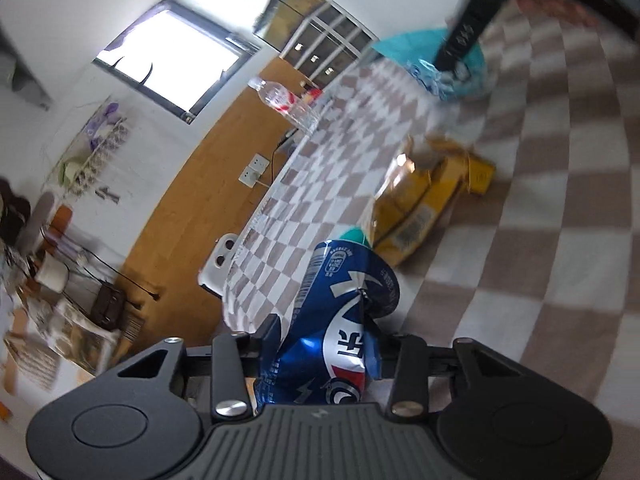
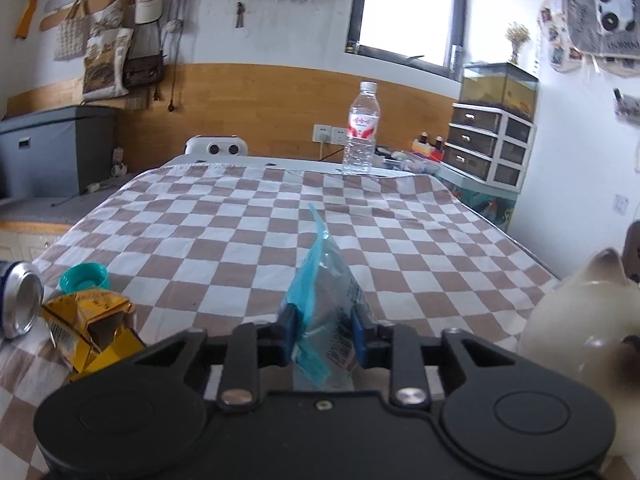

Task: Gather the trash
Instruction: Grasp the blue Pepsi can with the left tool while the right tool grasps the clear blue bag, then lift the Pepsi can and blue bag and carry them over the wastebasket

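Left gripper (image 1: 326, 346): clamped on crushed blue can (image 1: 340, 312), lower centre.
Right gripper (image 2: 325, 334): pinching teal plastic wrapper (image 2: 324, 300), lower centre.
Checked cloth (image 2: 248, 232): yellow carton (image 2: 90, 328) lower left.

Water bottle (image 2: 361, 128) upright at far edge of checked cloth (image 2: 248, 216). Drawer unit (image 2: 494, 144) right, tank (image 2: 500, 84) on top.

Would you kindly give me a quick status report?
Left tongs shut on crushed blue can. Right tongs shut on blue wrapper. Yellow carton remains.
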The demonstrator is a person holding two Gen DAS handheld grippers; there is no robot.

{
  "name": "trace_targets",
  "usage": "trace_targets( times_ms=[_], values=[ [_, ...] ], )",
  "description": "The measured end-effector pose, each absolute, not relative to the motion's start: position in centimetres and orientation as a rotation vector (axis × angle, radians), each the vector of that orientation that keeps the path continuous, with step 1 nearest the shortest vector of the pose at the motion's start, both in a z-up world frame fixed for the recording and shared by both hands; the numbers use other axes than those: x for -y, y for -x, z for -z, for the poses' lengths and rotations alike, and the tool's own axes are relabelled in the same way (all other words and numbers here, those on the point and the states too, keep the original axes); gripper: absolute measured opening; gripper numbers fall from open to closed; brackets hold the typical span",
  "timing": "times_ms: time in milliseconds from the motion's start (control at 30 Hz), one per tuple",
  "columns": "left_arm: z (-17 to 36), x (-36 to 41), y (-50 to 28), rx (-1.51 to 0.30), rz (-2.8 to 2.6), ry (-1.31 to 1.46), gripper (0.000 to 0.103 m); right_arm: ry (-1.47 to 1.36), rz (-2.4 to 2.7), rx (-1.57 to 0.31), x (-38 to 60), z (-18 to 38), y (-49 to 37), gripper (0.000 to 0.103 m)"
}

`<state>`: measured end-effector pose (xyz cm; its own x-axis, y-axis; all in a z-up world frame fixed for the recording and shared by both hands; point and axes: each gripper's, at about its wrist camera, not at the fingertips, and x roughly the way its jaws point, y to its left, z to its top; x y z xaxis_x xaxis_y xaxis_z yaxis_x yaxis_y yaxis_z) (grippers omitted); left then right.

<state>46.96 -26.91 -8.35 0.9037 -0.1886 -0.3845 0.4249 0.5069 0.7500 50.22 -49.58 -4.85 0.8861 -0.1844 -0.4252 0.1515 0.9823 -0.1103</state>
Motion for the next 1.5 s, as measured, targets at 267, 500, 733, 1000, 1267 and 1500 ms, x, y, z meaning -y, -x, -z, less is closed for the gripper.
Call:
trace_targets(
  times_ms=[267,500,733,1000,1267,1500],
  values=[
    [5.2,25.8,-44.8,-0.277,0.435,-0.758,0.040,-0.007,0.239,-0.435,50.9,4.5,-48.8,0.020],
    [3.0,23.5,-41.4,-0.317,0.532,-0.482,0.039,-0.032,0.258,-0.421,50.5,4.1,-45.8,0.019],
    [2.3,22.0,-36.6,-0.355,0.660,-0.208,0.039,-0.021,0.169,-0.342,48.0,1.6,-38.8,0.019],
    [3.3,19.3,-31.8,-0.418,0.777,0.132,0.038,-0.118,0.001,-0.313,45.1,1.4,-29.5,0.020],
    [5.8,18.0,-27.8,-0.475,0.785,0.102,0.038,-0.112,-0.209,-0.376,40.6,2.7,-26.3,0.020],
    [6.3,17.4,-26.4,-0.539,0.785,-0.048,0.039,-0.074,-0.364,-0.387,37.2,2.1,-24.2,0.019]
  ],
)
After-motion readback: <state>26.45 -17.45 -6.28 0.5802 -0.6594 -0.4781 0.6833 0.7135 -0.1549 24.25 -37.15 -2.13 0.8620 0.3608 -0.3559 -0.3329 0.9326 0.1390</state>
